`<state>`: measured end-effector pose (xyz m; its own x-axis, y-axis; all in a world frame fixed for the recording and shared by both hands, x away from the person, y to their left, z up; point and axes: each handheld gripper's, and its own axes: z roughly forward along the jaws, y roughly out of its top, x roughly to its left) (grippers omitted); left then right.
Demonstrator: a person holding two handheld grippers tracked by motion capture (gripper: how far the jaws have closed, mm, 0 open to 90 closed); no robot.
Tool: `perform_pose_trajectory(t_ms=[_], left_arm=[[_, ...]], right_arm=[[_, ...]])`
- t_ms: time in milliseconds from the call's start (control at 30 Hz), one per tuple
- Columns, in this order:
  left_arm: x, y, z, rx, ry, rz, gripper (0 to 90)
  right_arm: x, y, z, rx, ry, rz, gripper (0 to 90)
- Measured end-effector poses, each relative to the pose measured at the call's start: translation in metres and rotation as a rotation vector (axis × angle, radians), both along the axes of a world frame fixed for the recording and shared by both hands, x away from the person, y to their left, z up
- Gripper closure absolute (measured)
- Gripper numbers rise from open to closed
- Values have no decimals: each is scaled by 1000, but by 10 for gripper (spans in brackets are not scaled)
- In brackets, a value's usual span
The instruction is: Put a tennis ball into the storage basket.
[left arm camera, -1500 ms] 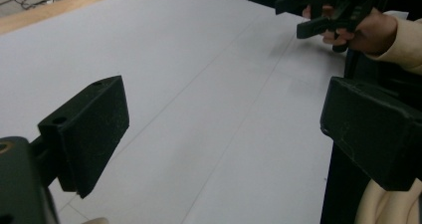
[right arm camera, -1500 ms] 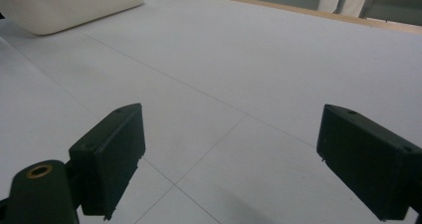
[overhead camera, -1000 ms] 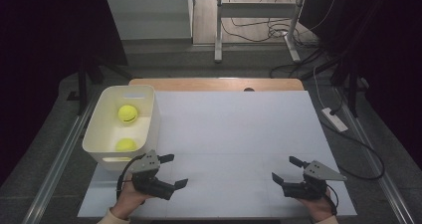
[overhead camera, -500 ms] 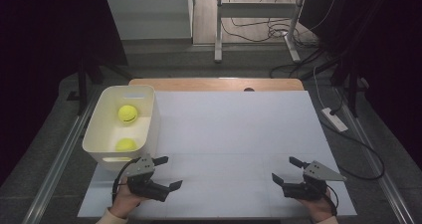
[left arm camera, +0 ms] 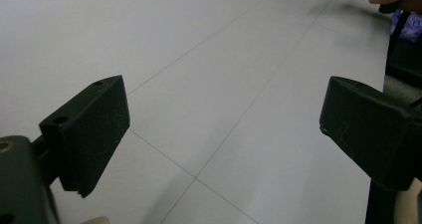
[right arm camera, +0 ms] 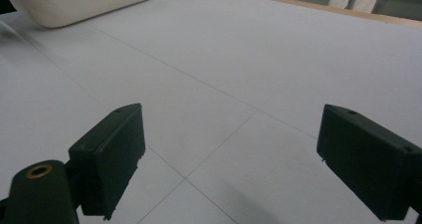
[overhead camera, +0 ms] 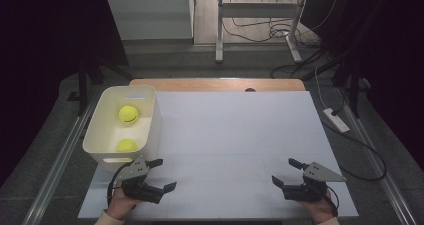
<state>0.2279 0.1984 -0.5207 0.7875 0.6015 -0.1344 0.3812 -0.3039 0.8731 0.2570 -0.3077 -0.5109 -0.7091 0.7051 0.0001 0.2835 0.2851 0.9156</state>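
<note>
We take the white bin [overhead camera: 107, 135] at the left edge of the worktop [overhead camera: 235, 130] as our landmark. Inside it lie two yellow-green balls: the far ball [overhead camera: 128, 114] sits toward the bin's back wall, and the near ball [overhead camera: 126, 145] rests close to its front wall, the two apart from each other. Our left claw [overhead camera: 162, 175] hovers just in front of the bin's near right corner, low over the worktop, its jaws spread wide with nothing between them; in the left gripper view [left arm camera: 224, 134] we see bare white surface and thin seams between the two black pads. Our right claw [overhead camera: 286, 172] sits well apart from the bin, out by the worktop's opposite near corner, and points back across the surface toward it. Its jaws also stand wide and empty; in the right gripper view [right arm camera: 229, 154] the bin [right arm camera: 84, 2] shows far off at the upper left, beyond a long stretch of bare worktop [right arm camera: 278, 59]
</note>
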Motion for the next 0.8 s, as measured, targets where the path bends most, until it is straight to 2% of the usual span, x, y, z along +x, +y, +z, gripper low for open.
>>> perform_pose_trajectory(t_ms=[333, 567, 800], left_arm=[[-2, 1, -2, 7, 3, 7, 59], [-3, -2, -2, 13, 1, -3, 59], [-3, -4, -2, 19, -2, -5, 58]], right_arm=[[0, 1, -1, 1, 3, 19, 114], [-2, 3, 0, 5, 0, 55, 115], [0, 3, -1, 7, 2, 58, 115]])
